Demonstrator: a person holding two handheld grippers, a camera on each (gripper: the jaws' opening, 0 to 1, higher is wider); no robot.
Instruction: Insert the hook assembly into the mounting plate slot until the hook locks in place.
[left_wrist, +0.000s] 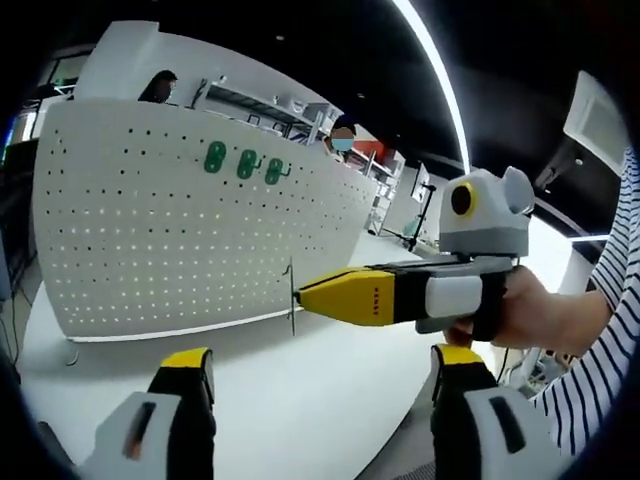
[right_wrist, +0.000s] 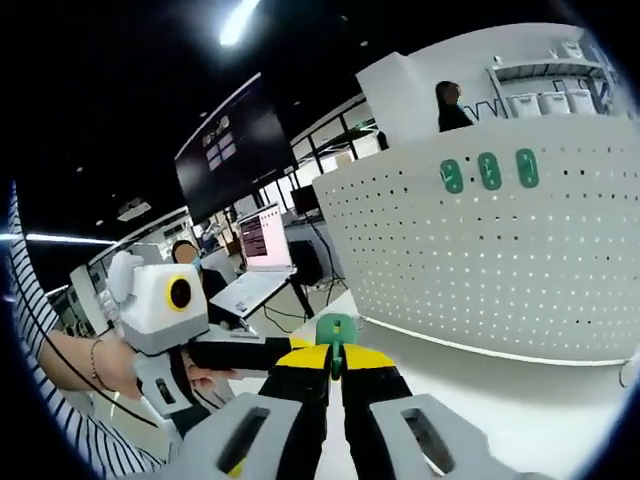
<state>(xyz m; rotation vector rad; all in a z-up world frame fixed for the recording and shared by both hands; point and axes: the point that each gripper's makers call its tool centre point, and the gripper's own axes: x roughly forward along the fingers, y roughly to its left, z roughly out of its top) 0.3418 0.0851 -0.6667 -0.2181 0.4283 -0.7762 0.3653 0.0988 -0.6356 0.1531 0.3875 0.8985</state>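
A white pegboard (left_wrist: 170, 230) stands upright on the white table (left_wrist: 300, 410), with three green hooks (left_wrist: 245, 163) mounted in a row near its top. In the right gripper view the same pegboard (right_wrist: 500, 260) and hooks (right_wrist: 489, 171) lie ahead to the right. My right gripper (right_wrist: 335, 365) is shut on a green hook piece (right_wrist: 335, 335). In the left gripper view it reaches in from the right, and my right gripper (left_wrist: 300, 293) holds the hook's thin wire (left_wrist: 292, 300) upright, short of the board. My left gripper (left_wrist: 322, 360) is open and holds nothing.
A person's hand (left_wrist: 520, 310) and striped sleeve (left_wrist: 600, 330) hold the right gripper. An open laptop (right_wrist: 262, 240) sits on a desk beyond the table's left end. People stand behind the pegboard near shelving (left_wrist: 270, 105).
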